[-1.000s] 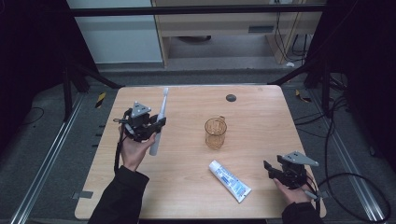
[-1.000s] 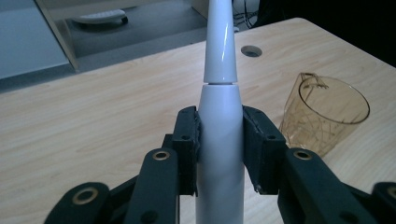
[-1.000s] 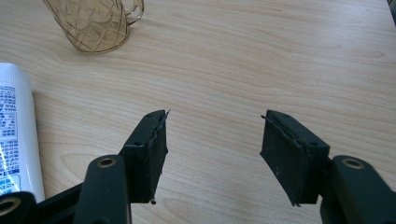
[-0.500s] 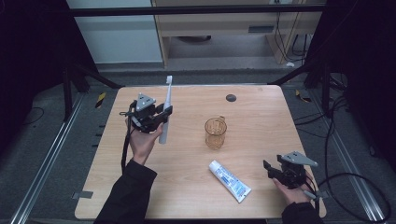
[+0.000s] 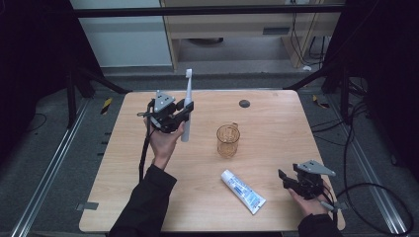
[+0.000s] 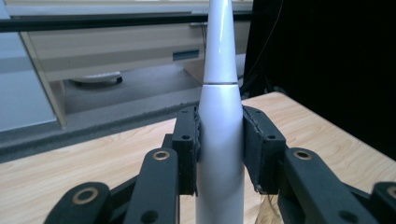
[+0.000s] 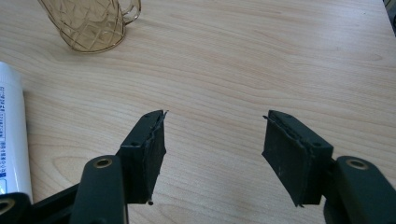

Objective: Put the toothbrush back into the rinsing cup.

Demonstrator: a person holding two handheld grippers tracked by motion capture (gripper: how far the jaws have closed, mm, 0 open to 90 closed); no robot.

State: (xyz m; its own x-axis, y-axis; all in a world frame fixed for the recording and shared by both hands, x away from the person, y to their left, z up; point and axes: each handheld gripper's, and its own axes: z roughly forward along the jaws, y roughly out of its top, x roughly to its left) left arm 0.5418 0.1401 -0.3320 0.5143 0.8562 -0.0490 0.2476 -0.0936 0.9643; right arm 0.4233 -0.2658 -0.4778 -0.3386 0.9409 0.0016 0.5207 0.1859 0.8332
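Left gripper [image 5: 184,114] raised over the table's [image 5: 276,128] left half, clamped on a white electric toothbrush [image 5: 187,106]; brush upright, head up, body hanging below the jaws, clear of the wood. In the left gripper view, both pads [image 6: 187,149] pressed flat against the brush's [image 6: 219,121] thick handle, the neck tapering out of the top of the frame. Right gripper [image 5: 286,179] low at the table's near right corner, jaws wide apart and holding nothing; in the right gripper view, bare wood between the pads [image 7: 149,154]. Amber cup [image 5: 228,140] standing near the table's middle, right of the brush, apart from it. Toothpaste tube [image 5: 243,191] lying flat between cup and right gripper, nearer the front edge. Small dark disc [image 5: 244,103] near the far edge
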